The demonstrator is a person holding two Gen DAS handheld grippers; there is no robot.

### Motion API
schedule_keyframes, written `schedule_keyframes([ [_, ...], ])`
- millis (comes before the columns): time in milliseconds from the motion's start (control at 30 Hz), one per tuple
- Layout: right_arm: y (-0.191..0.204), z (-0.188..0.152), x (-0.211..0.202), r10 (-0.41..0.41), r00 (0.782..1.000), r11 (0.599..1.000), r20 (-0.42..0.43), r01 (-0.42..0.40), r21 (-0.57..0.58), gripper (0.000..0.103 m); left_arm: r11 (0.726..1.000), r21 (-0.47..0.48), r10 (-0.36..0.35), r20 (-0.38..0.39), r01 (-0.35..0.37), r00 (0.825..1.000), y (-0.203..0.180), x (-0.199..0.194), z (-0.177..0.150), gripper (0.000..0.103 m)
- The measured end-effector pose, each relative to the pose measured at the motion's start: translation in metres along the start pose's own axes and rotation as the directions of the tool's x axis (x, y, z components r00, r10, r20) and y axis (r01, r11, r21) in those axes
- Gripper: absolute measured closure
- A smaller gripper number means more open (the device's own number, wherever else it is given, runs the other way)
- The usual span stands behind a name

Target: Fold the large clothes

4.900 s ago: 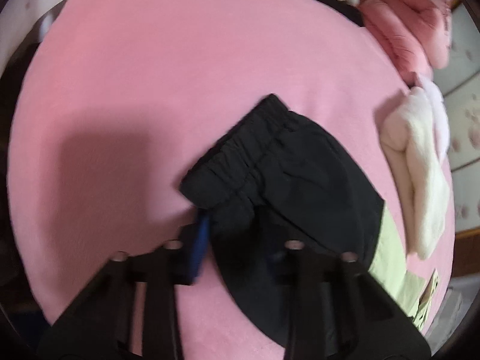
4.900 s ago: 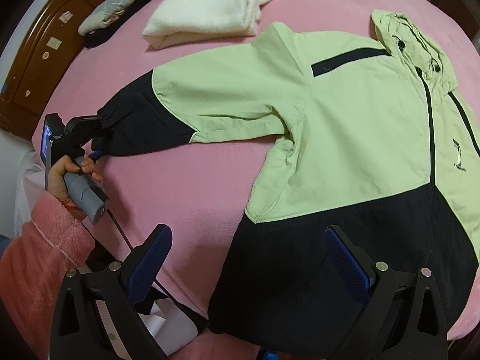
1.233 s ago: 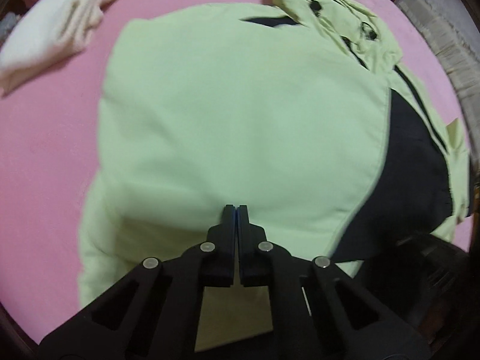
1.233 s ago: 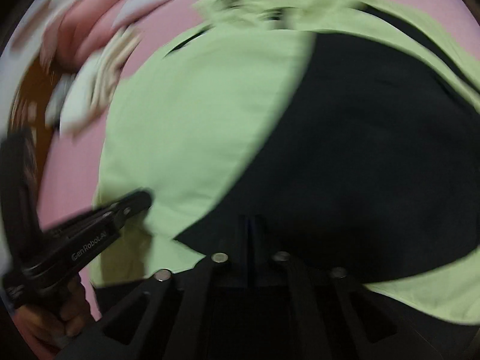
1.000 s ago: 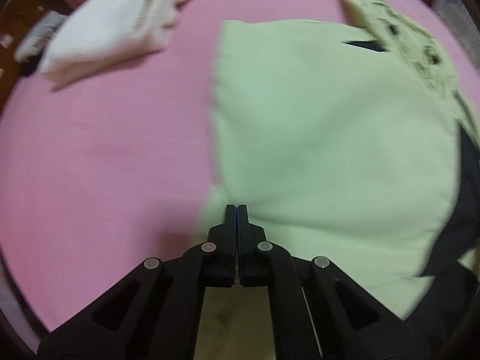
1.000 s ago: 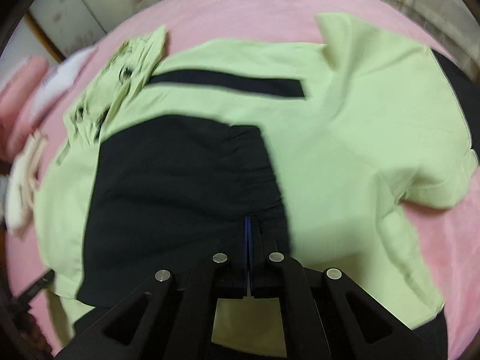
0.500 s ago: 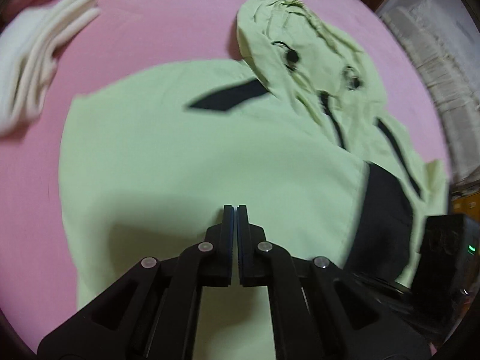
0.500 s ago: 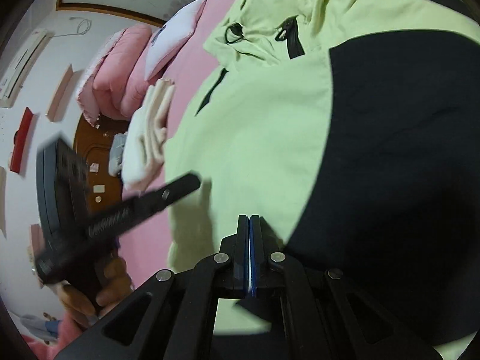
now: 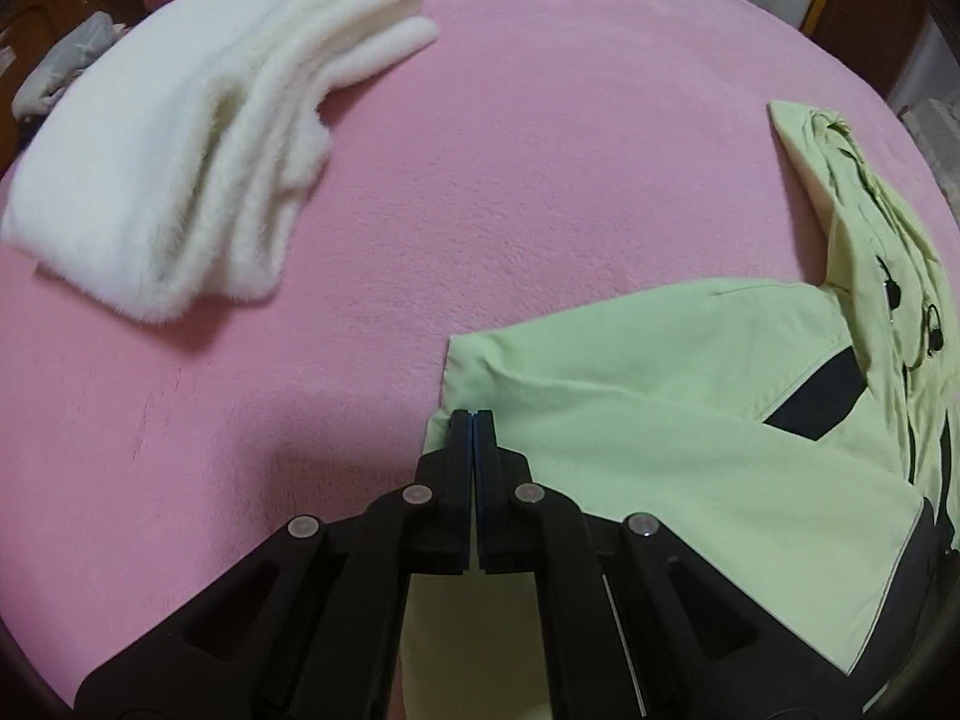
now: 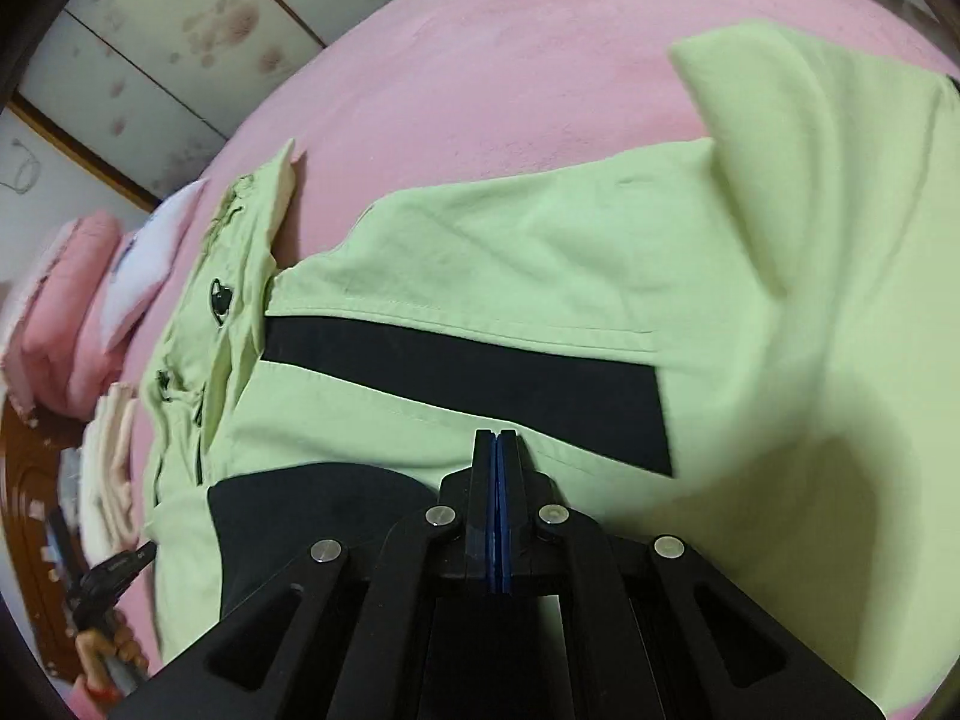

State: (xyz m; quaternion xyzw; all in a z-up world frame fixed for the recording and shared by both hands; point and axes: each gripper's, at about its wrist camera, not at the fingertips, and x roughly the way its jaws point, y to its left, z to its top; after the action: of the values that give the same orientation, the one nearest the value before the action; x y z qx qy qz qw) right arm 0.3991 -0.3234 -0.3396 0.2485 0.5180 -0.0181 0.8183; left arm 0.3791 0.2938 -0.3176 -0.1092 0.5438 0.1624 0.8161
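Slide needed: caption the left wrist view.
Left gripper, shut, at the green jacket's folded edge on pink bedding.

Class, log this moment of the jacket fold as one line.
left gripper: shut at jacket edge | right gripper: shut above jacket | jacket: flat on pink bed | white fleece: folded, apart

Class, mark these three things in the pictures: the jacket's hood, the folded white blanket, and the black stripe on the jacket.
hood (image 9: 864, 192), left wrist view, on its green outer panel.
white blanket (image 9: 180, 168), left wrist view, on its fluffy top layer.
black stripe (image 10: 456, 372), right wrist view, mid-band.
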Motion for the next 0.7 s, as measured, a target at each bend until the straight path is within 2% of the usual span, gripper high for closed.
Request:
schedule_keyframes([
  [133, 0.018, -0.007, 0.000, -0.106, 0.994, 0.992, 0.027, 0.108, -0.065, 0.103, 0.997, 0.059, 0.051, 0.020, -0.052, 0.999, -0.010, -0.010, -0.004, 0.102],
  [200, 0.034, -0.008, -0.010, -0.126, 0.991, 0.991, 0.038, 0.127, -0.030, 0.099, 0.999, 0.035, 0.031, 0.015, -0.031, 0.999, -0.009, -0.025, -0.010, 0.102],
  [300, 0.070, -0.027, -0.029, -0.126, 0.990, 0.992, 0.069, 0.128, -0.015, 0.094, 1.000, 0.004, 0.000, 0.002, 0.000, 1.000, -0.017, -0.045, -0.025, 0.102],
  [333, 0.084, -0.038, -0.038, -0.140, 0.988, 0.989, 0.070, 0.143, -0.032, 0.083, 1.000, 0.002, -0.004, -0.004, 0.004, 1.000, -0.018, -0.052, -0.031, 0.102],
  [367, 0.105, -0.051, -0.042, -0.156, 0.986, 0.986, 0.066, 0.160, -0.055, 0.067, 1.000, 0.002, -0.011, -0.012, 0.011, 1.000, -0.019, -0.060, -0.039, 0.102],
  [400, 0.120, -0.061, -0.045, -0.163, 0.985, 0.982, 0.061, 0.168, -0.084, 0.060, 1.000, 0.003, -0.019, -0.026, 0.019, 0.999, -0.019, -0.070, -0.052, 0.101],
  [433, 0.132, -0.075, -0.050, -0.164, 0.985, 0.978, 0.054, 0.169, -0.122, 0.048, 1.000, 0.004, -0.021, -0.040, 0.021, 0.999, -0.021, -0.077, -0.062, 0.101],
  [500, 0.164, -0.097, -0.049, -0.168, 0.985, 0.969, 0.032, 0.171, -0.177, 0.040, 1.000, 0.017, -0.015, -0.086, 0.017, 0.996, -0.029, -0.095, -0.088, 0.100],
  [567, 0.192, -0.122, -0.047, -0.169, 0.986, 0.959, -0.011, 0.161, -0.234, 0.034, 0.999, 0.052, 0.005, -0.143, 0.002, 0.990, -0.033, -0.102, -0.108, 0.091],
  [600, 0.205, -0.133, -0.044, -0.167, 0.985, 0.954, -0.033, 0.153, -0.256, 0.033, 0.997, 0.079, 0.030, -0.178, -0.016, 0.984, -0.034, -0.108, -0.122, 0.071],
  [633, 0.216, -0.144, -0.048, -0.168, 0.984, 0.951, -0.062, 0.145, -0.275, 0.029, 0.995, 0.095, 0.047, -0.193, -0.029, 0.980, -0.034, -0.114, -0.130, 0.047],
  [700, 0.206, -0.166, -0.075, -0.166, 0.982, 0.950, -0.085, 0.136, -0.282, 0.025, 0.991, 0.121, 0.076, -0.195, -0.053, 0.978, -0.036, -0.130, -0.148, 0.035],
])
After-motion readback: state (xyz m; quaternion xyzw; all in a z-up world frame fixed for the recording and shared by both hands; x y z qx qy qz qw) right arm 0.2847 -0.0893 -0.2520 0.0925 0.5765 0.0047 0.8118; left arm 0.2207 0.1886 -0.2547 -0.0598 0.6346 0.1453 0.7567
